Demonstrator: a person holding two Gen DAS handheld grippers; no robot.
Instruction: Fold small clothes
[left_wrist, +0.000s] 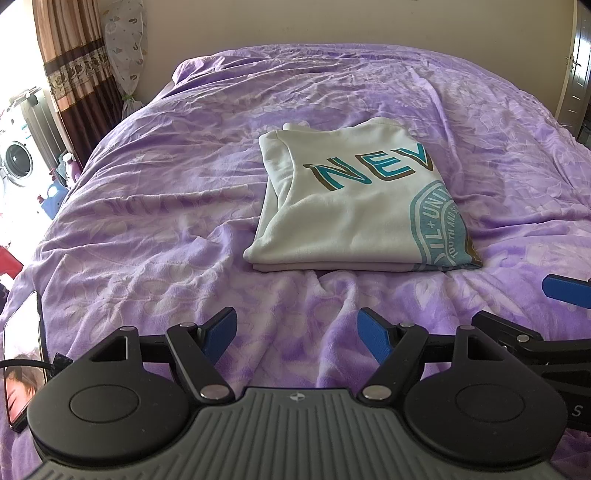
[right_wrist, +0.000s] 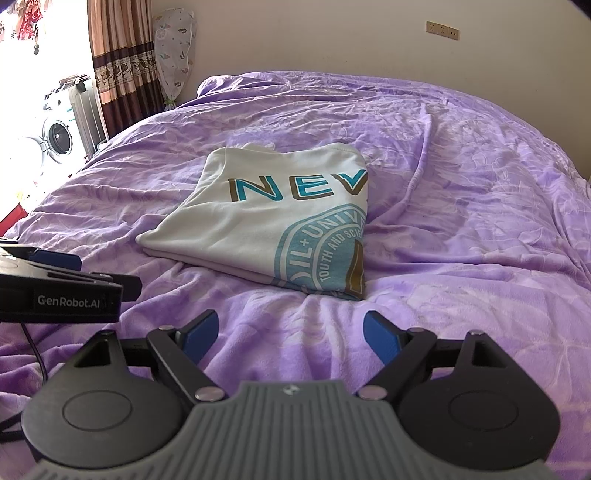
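Note:
A white T-shirt (left_wrist: 343, 206) with teal "NEV" lettering and a round teal print lies folded into a neat rectangle on the purple bedspread (left_wrist: 166, 221); it also shows in the right wrist view (right_wrist: 258, 225). My left gripper (left_wrist: 297, 334) is open and empty, hovering over the bedspread a short way in front of the shirt's near edge. My right gripper (right_wrist: 291, 332) is open and empty too, just in front of the shirt's near right corner. The right gripper's blue finger (left_wrist: 561, 290) shows at the right edge of the left wrist view.
A phone (left_wrist: 24, 354) with a cable lies on the bed's near left edge. The left gripper's body (right_wrist: 62, 291) sits at the left of the right wrist view. A curtain (left_wrist: 74, 62) and a washing machine (left_wrist: 16, 160) stand beyond the bed's left side. A wall runs behind the bed.

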